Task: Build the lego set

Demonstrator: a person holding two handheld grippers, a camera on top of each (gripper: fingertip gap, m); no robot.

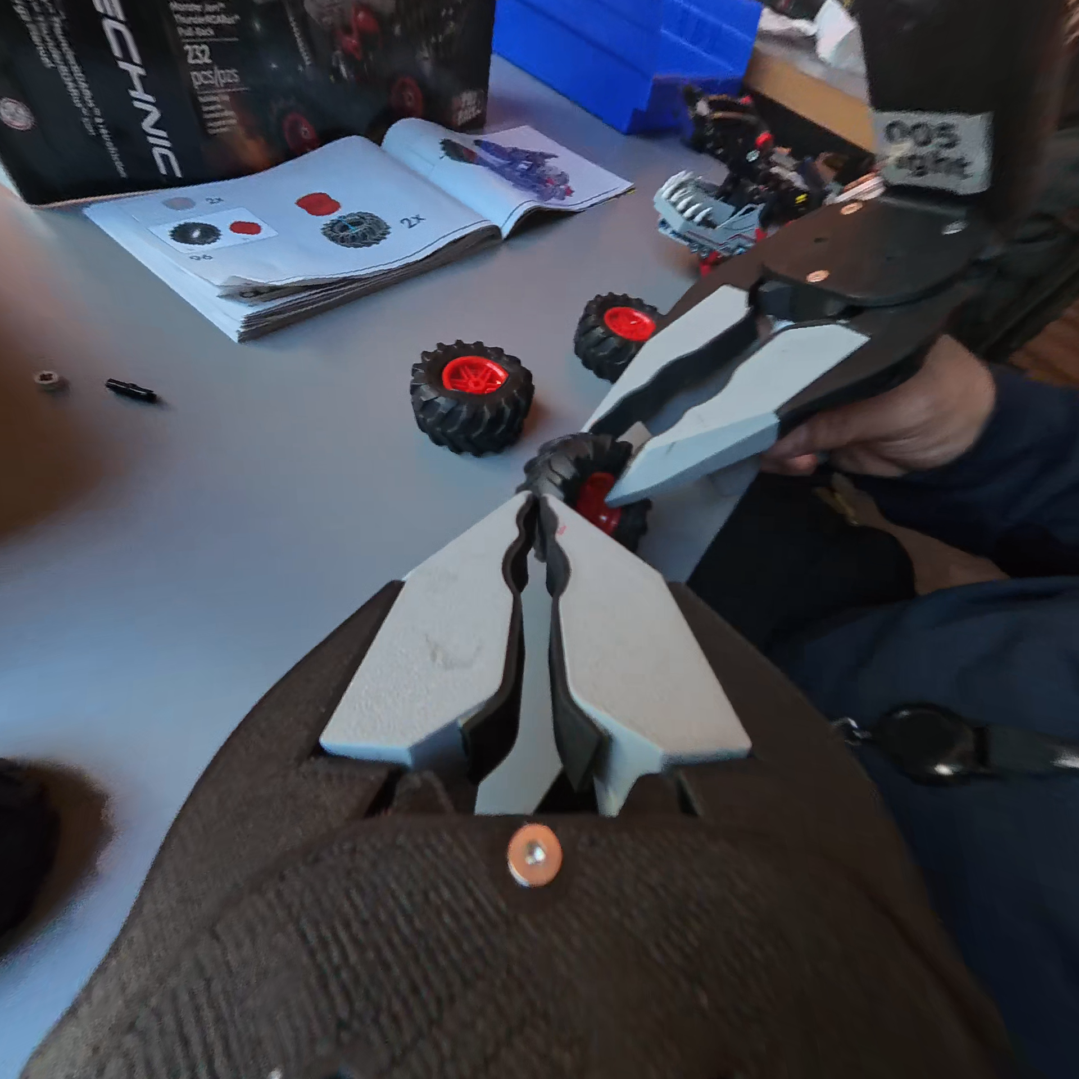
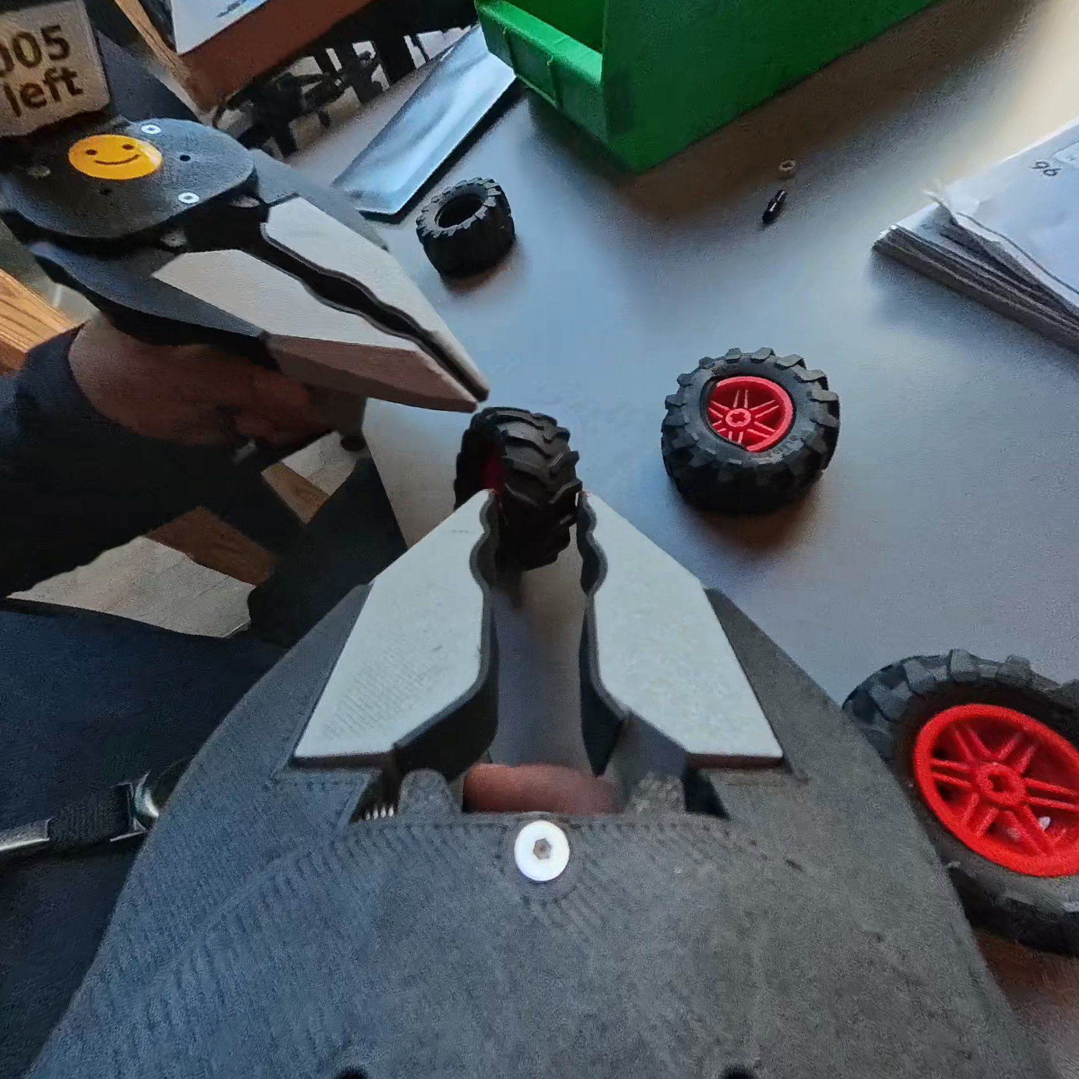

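Observation:
My right gripper (image 2: pixel 534 507) is shut on a black tyre with a red rim (image 2: pixel 528 476) and holds it on edge just above the grey table (image 2: pixel 613 303). In the left wrist view this held wheel (image 1: pixel 575 467) sits between the right gripper's (image 1: pixel 607 467) fingers. My left gripper (image 1: pixel 534 503) is shut with nothing visible in it. Its tips (image 2: pixel 476 400) are right beside the held wheel's red rim. Two finished wheels (image 1: pixel 473 403) (image 1: pixel 619 341) lie on the table. The partly built truck (image 1: pixel 747 192) stands at the back right.
An open instruction booklet (image 1: pixel 350 222) and the set's black box (image 1: pixel 233 76) lie at the back. An empty black tyre (image 2: pixel 465 225), a black pin (image 2: pixel 773 205) and a small bush (image 2: pixel 787 168) lie loose. A green bin (image 2: pixel 700 70) and blue bins (image 1: pixel 625 52) stand behind.

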